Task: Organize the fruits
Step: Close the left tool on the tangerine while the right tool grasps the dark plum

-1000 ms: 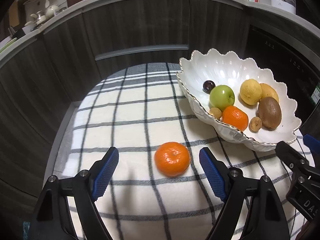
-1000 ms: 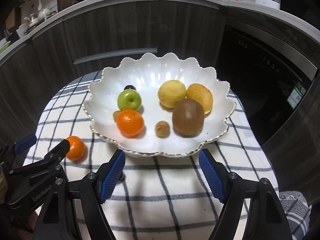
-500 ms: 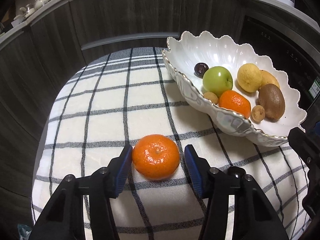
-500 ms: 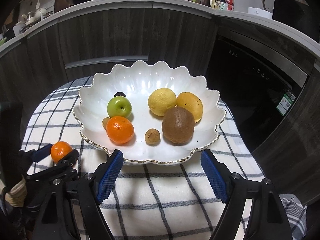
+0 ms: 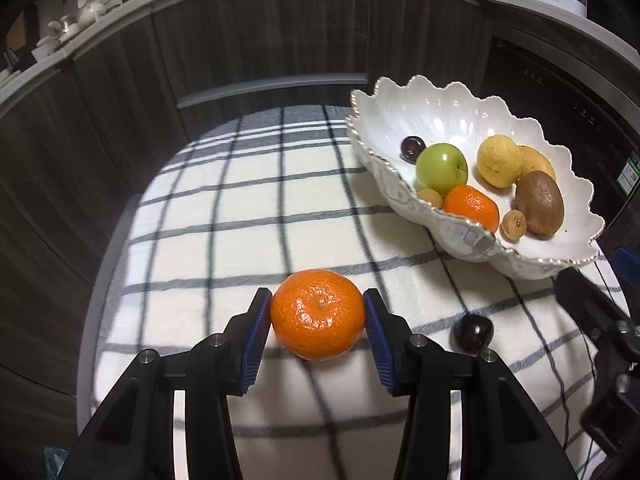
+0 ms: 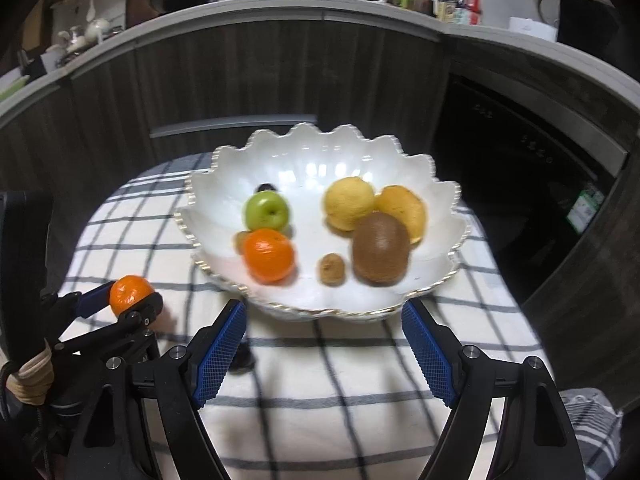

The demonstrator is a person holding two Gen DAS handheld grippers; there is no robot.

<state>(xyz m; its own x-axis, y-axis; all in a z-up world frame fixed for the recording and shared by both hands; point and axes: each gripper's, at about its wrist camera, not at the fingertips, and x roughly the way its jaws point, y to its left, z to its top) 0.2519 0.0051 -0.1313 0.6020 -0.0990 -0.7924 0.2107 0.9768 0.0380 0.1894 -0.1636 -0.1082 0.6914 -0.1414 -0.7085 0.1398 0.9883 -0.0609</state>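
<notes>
Checked tablecloth under us, left tongs closing on the tangerine beside the bowl, pads touching its sides, right tongs spread and empty — we risk it rolling out if squeezed off-centre.

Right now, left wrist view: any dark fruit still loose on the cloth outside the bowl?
Yes: a dark round fruit sits on the checked cloth, right of the gripped mandarin and outside the white bowl.

Both grippers have black angular arms with silver screws. The left gripper and right gripper carry blue ribbed pads. Beige cord wraps one handle at lower left.
</notes>
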